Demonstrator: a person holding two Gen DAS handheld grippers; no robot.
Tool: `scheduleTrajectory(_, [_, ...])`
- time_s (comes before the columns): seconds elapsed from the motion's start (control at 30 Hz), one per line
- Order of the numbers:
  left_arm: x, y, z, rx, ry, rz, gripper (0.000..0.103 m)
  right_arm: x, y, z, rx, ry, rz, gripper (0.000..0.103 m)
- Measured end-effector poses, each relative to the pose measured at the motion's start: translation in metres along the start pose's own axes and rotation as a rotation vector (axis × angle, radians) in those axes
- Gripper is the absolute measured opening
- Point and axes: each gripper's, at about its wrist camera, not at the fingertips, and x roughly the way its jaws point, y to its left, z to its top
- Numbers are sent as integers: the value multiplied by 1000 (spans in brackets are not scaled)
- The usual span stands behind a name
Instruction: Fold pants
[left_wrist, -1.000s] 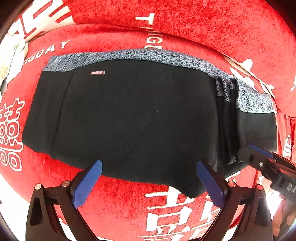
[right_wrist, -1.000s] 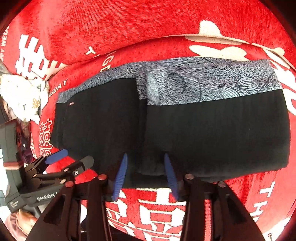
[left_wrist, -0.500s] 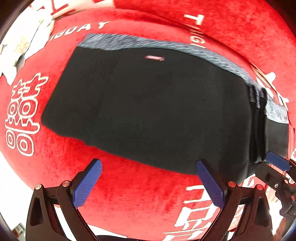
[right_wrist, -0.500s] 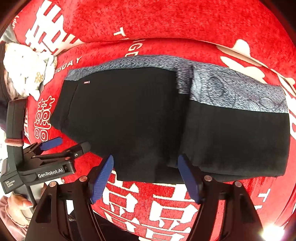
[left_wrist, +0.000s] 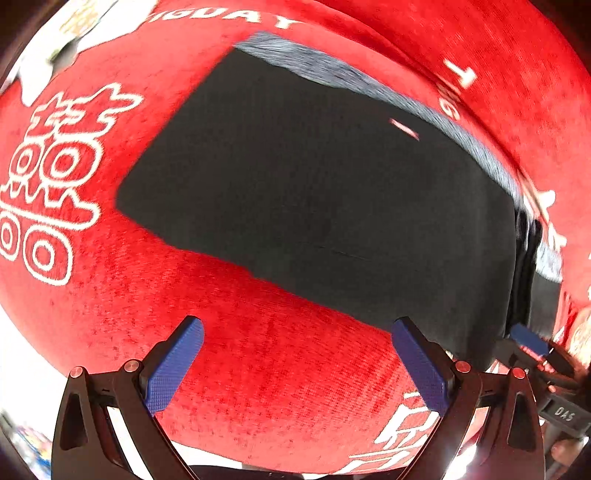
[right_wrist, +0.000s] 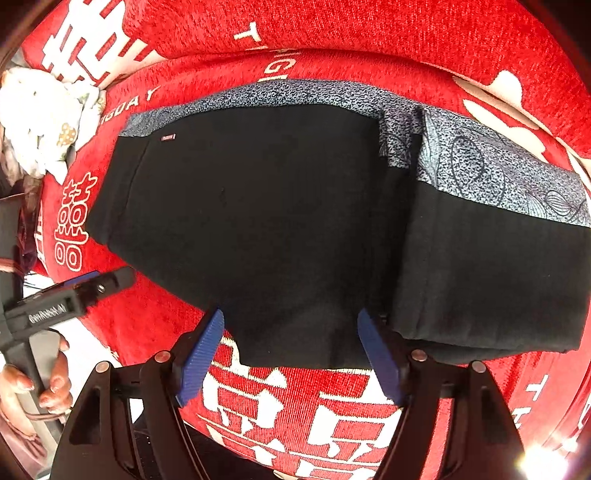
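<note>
Black pants (right_wrist: 280, 221) with a grey patterned band (right_wrist: 480, 166) along the far edge lie flat on the red cushion; the right end is folded over into a thicker stack (right_wrist: 487, 280). They also show in the left wrist view (left_wrist: 332, 192). My right gripper (right_wrist: 291, 343) is open and empty, its jaws astride the near hem beside the fold. My left gripper (left_wrist: 295, 354) is open and empty over bare red fabric, short of the pants' near edge. It shows in the right wrist view (right_wrist: 92, 284) at the left.
The red cushion (right_wrist: 332, 406) bears white characters and lettering; a red back cushion (right_wrist: 369, 29) rises behind. A white crumpled cloth (right_wrist: 40, 118) lies at the far left. The cushion's front edge is close under both grippers.
My right gripper has opened and let go of the folded hem. My left gripper has swung left and back, so the pants sit further right in its view.
</note>
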Motion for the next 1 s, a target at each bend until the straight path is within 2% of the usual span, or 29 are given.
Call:
scheduleTrajectory(0.23, [-10,49,4,-89,-30,-6,102,14,1,0,25,39,20,78])
scheduleTrajectory(0.3, [-18,76,8,-115,-25,-50,102,16,2,-1,21,37,10,78])
scheduleTrajectory(0.43, [-21,105,5,-219,-51,-198,102,20,3,0,8,44,0,79])
scheduleTrajectory(0.53, [-23,116,8,-244,-67,-289,102,21,3,1,6,47,-1,79])
scheduleTrajectory(0.57, [-22,120,8,-245,-69,-342,102,22,2,2,6,48,-1,79])
scheduleTrajectory(0.67, [-24,117,9,-238,-70,-443,102,23,2,3,-4,50,-5,81])
scheduleTrajectory(0.87, [-9,108,12,-290,-83,-509,102,26,6,3,-31,50,-14,84])
scheduleTrajectory(1.0, [-1,117,20,-333,-93,-503,102,27,7,3,-35,49,-15,84])
